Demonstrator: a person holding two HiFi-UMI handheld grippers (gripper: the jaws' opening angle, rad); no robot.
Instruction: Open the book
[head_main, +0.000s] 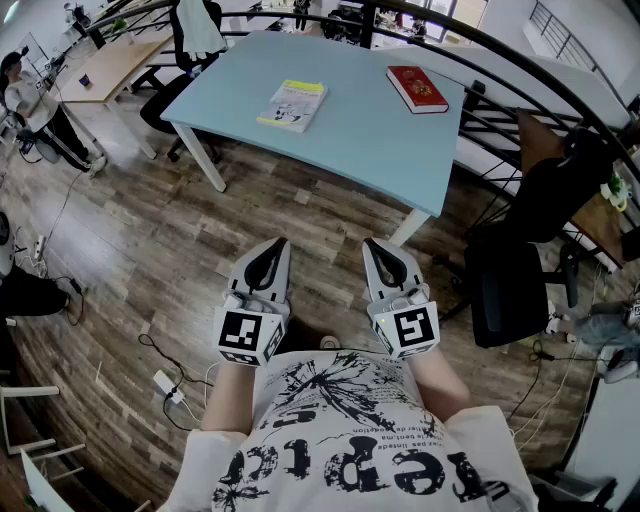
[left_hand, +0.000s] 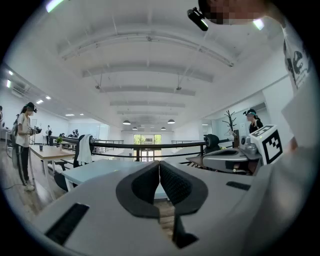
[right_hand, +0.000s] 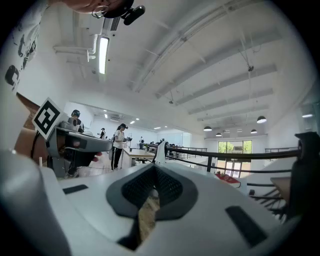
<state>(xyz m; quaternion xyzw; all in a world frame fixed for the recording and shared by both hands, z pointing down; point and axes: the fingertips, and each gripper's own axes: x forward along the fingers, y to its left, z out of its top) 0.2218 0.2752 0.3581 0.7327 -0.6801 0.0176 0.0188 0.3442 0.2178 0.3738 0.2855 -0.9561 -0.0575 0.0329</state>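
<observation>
Two closed books lie on the light blue table: a yellow and white book near its middle and a red book at its far right. The red book also shows faintly in the right gripper view. My left gripper and right gripper are held close to my chest above the wood floor, well short of the table. Both are shut with nothing between the jaws. The left gripper and the right gripper both look level across the room.
A black railing curves behind and to the right of the table. A black office chair stands at the right. Another desk and a person are at the far left. Cables and a power strip lie on the floor.
</observation>
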